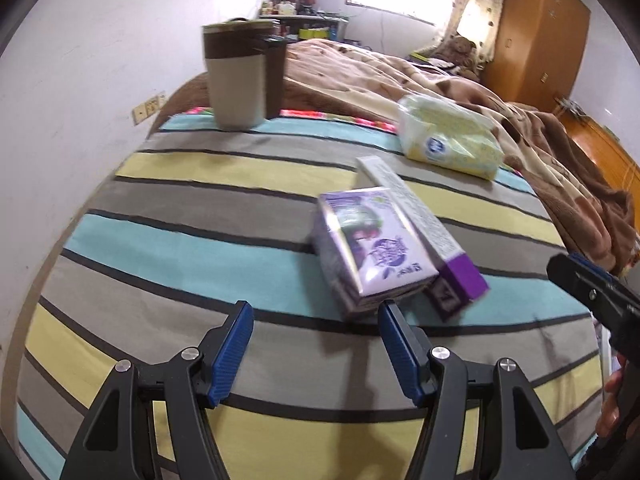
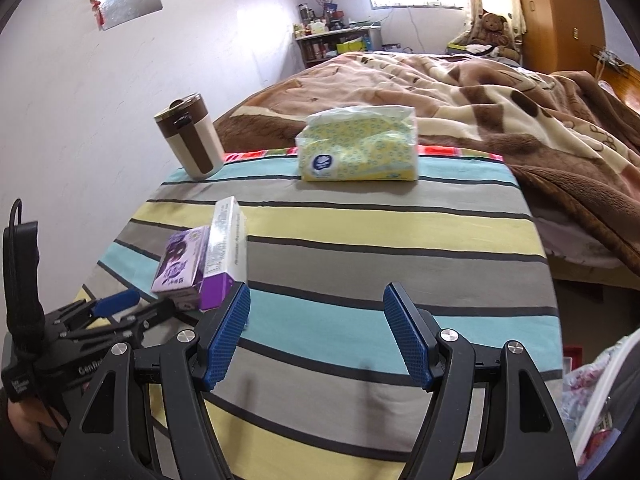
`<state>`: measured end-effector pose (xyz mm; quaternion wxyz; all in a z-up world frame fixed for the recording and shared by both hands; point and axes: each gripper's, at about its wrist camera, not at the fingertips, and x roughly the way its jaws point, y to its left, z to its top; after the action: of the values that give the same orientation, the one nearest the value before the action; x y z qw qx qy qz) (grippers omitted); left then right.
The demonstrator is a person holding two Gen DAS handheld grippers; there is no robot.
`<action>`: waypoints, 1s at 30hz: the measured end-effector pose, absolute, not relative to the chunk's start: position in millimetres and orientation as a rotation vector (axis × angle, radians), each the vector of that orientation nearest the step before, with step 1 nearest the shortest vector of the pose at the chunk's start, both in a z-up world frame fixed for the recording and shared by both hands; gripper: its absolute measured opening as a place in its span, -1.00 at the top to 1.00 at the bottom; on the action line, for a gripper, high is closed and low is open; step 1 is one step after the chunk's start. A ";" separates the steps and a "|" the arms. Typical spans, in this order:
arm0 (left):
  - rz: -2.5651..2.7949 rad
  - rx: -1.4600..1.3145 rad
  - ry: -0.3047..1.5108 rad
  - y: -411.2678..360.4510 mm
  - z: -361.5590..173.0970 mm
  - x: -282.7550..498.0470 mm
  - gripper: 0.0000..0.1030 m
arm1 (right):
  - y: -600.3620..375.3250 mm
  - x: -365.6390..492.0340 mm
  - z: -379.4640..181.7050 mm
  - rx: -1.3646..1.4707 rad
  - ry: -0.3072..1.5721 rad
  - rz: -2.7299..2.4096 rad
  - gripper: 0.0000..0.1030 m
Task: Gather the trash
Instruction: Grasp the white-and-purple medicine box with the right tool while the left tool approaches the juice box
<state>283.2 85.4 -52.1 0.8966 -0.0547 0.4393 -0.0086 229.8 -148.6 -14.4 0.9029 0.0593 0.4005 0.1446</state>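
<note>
A purple drink carton (image 1: 372,248) (image 2: 182,264) lies on the striped tablecloth (image 1: 200,220) (image 2: 360,240). A long white box with a purple end (image 1: 424,232) (image 2: 226,248) rests against it. My left gripper (image 1: 316,312) hovers open just in front of the carton, nothing between its blue pads. In the right wrist view the left gripper (image 2: 116,300) shows at the lower left beside the carton. My right gripper (image 2: 316,292) stands open over bare cloth, to the right of the two boxes. Its black body (image 1: 592,292) enters the left wrist view at the right edge.
A brown and cream travel mug (image 1: 236,76) (image 2: 192,140) stands at the table's far left corner. A yellow tissue pack (image 1: 448,140) (image 2: 360,148) lies at the far side. Behind is a bed with a brown blanket (image 2: 480,92). A plastic bag (image 2: 592,392) shows at the lower right.
</note>
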 end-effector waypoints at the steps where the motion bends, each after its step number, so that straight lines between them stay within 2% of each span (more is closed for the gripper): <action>1: -0.007 -0.114 0.906 90.2 -51.7 285.0 -0.25 | -145.0 230.7 -15.0 0.118 0.831 0.305 -0.37; 8: 0.035 -0.153 0.894 119.5 -49.2 290.6 -0.25 | -116.7 234.8 -18.8 0.079 0.843 0.386 -0.37; 20: -0.086 -0.197 0.869 106.9 -38.6 293.9 -0.25 | -87.5 257.1 -39.6 -0.087 0.901 0.387 -0.36; 23: -0.103 -0.205 0.862 103.4 -37.2 297.3 -0.25 | -86.1 260.4 -39.4 -0.112 0.894 0.413 -0.12; 27: -0.129 -0.243 0.856 103.3 -35.1 302.8 -0.25 | -88.0 268.6 -39.3 -0.116 0.890 0.420 0.37; 30: -0.126 -0.236 0.859 99.3 -35.2 307.5 -0.26 | -93.2 272.8 -40.3 -0.087 0.899 0.432 0.48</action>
<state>307.5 99.3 -35.2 0.9006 -0.1140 0.4150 -0.0610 272.8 -93.2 -40.3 0.8773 -0.0416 0.4310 0.2070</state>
